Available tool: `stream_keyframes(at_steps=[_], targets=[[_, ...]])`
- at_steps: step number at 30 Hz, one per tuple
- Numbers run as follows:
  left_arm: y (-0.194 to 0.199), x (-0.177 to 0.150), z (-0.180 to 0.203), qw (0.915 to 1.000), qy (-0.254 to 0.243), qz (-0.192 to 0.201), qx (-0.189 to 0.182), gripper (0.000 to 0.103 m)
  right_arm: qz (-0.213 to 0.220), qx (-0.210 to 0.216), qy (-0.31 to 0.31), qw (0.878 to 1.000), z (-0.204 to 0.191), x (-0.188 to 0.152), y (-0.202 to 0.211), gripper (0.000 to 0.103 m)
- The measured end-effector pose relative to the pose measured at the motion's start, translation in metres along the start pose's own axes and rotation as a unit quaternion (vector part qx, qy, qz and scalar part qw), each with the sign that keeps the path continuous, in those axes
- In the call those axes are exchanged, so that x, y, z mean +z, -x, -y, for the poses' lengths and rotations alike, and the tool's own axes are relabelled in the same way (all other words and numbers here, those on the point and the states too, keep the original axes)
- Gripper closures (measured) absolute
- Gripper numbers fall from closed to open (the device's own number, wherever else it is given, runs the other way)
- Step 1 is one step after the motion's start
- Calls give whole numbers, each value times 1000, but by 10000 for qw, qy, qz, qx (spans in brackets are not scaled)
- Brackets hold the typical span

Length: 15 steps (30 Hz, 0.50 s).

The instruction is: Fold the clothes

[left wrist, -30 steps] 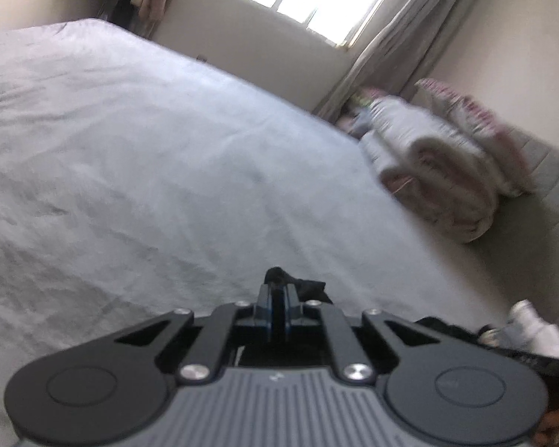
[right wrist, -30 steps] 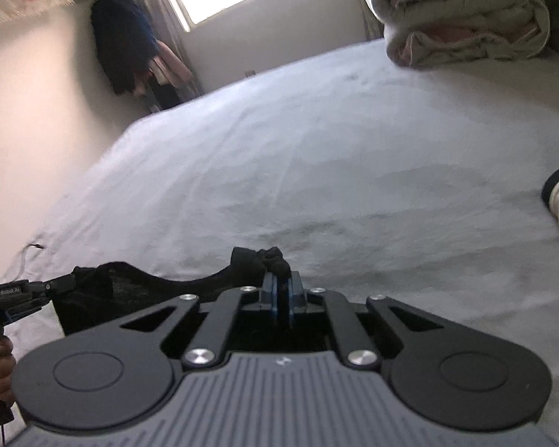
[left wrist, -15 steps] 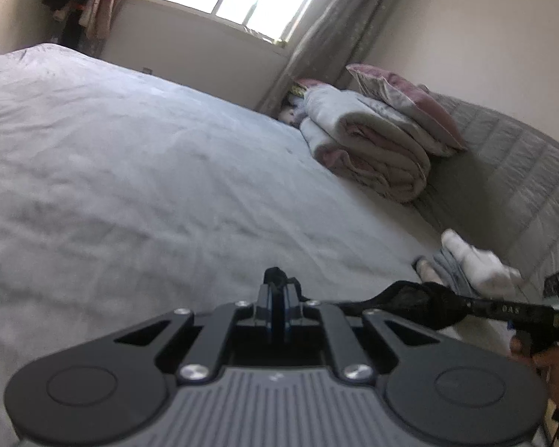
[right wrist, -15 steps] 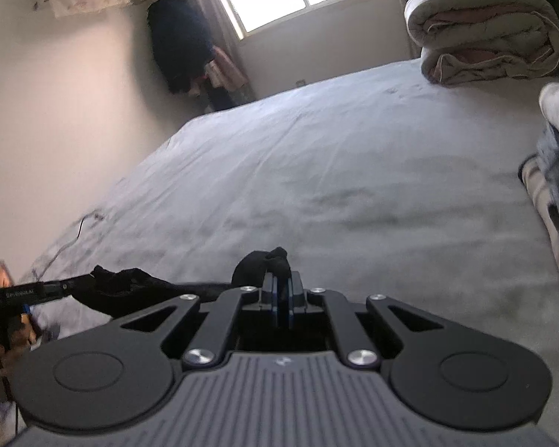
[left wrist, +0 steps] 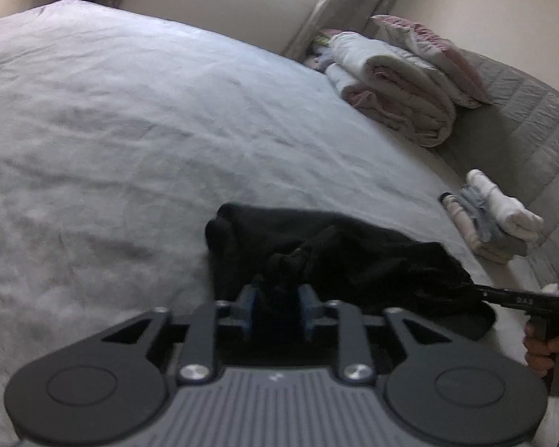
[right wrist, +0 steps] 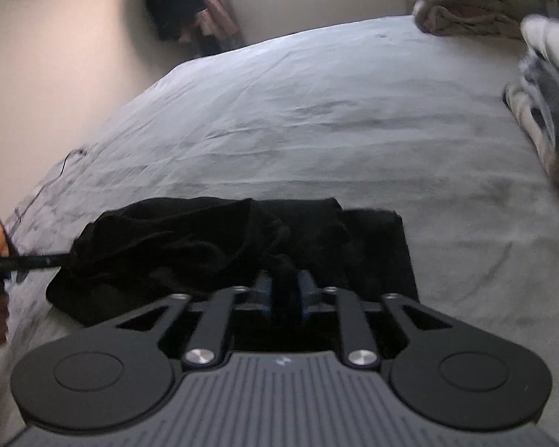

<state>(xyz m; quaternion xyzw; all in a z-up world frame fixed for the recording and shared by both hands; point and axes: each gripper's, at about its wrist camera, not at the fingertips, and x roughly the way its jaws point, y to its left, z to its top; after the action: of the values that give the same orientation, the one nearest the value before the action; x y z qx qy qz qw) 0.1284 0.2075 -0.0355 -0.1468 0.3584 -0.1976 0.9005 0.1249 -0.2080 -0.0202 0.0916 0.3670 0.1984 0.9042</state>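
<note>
Black garment [left wrist: 316,253] lies low centre in the left wrist view, now down on the grey bed [left wrist: 130,130]; a second ago it hung off the sheet between both grippers. Left gripper [left wrist: 277,307] jaws have just been opening, now partly apart, with a bunched tip of cloth between the blue pads, which look slack rather than pinching. Right gripper [left wrist: 518,300] pokes in at lower right, tip at the garment's right edge, a hand [left wrist: 548,346] behind it. Folded pile [left wrist: 492,219] at right, rolled quilt [left wrist: 398,93] upper right.

Right wrist view: garment [right wrist: 223,242] spreads lower centre-left, its right part flat and square-edged. Right gripper [right wrist: 285,298] jaws also just been opening, partly apart, cloth loose between. Left gripper [right wrist: 22,262] enters at the left edge.

Reads as a release: garment laid down, next fold probably needs a fresh grip.
</note>
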Motion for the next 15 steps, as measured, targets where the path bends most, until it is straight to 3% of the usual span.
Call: stream_keyframes(at_steps=[1,5,15], targets=[[4,4,2,9999,-73,63,-61,70,9,7,96,10000,-2,3,2,63],[7,20,9,9993,-275,148,-228,59,102,125,262,9995,-8,16,3,63],[-43,38,41,9955,-911,-229,105,57,18,18,514,9987,-18,38,-31,63]])
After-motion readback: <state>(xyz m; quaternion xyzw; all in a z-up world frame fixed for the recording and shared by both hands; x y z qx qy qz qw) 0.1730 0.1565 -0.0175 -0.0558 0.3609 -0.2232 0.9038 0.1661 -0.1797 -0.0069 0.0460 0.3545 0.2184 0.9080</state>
